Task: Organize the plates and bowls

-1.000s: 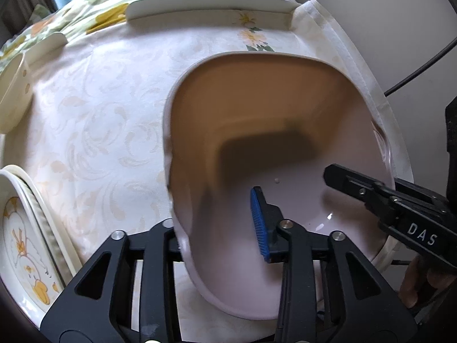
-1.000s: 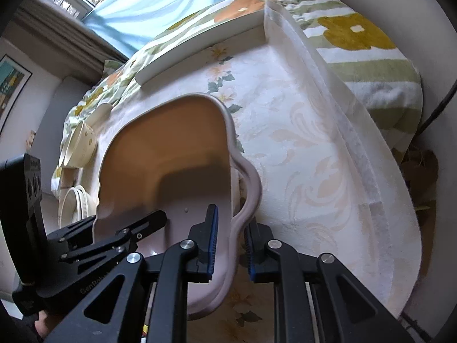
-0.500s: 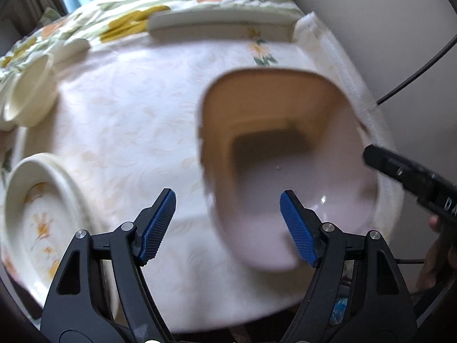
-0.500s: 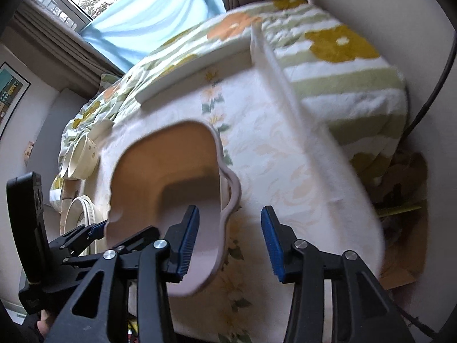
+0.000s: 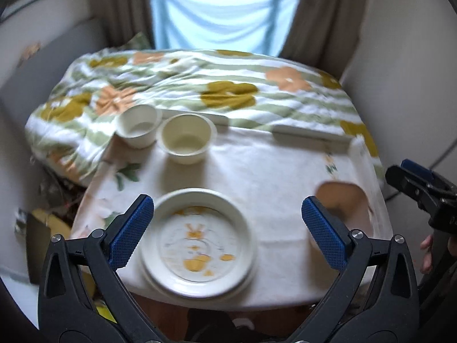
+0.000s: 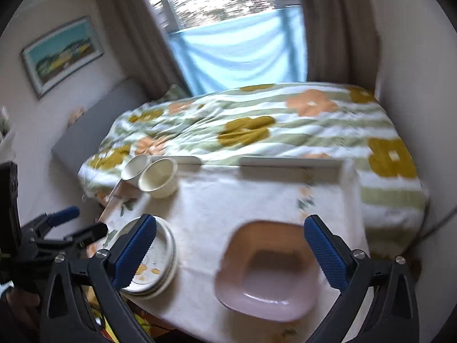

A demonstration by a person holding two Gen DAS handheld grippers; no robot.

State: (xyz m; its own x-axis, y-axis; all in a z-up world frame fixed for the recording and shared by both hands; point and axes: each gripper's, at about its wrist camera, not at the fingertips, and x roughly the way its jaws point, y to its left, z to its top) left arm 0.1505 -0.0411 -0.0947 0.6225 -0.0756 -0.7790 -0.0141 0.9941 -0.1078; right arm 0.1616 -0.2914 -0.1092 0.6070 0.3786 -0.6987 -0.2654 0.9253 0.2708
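A pink square basin (image 6: 268,271) sits on the small table (image 6: 228,200) at its front right; in the left wrist view (image 5: 342,200) it shows partly behind a finger. A stack of white plates with a yellow print (image 5: 200,240) lies at the front left, also in the right wrist view (image 6: 154,265). Two cream bowls (image 5: 187,138) (image 5: 140,125) stand at the back left, also in the right wrist view (image 6: 158,178). My left gripper (image 5: 228,228) is open above the plates. My right gripper (image 6: 231,250) is open above the basin. Both are empty.
A bed with a flowered striped cover (image 5: 228,85) lies behind the table. A white board (image 6: 288,161) lies along the table's far edge. A wall (image 5: 414,71) is close on the right, with a cable by it. Clutter lies on the floor at left (image 5: 51,217).
Both grippers let go of the basin, opened wide and pulled back and up from the table. The basin now rests on the table alone.
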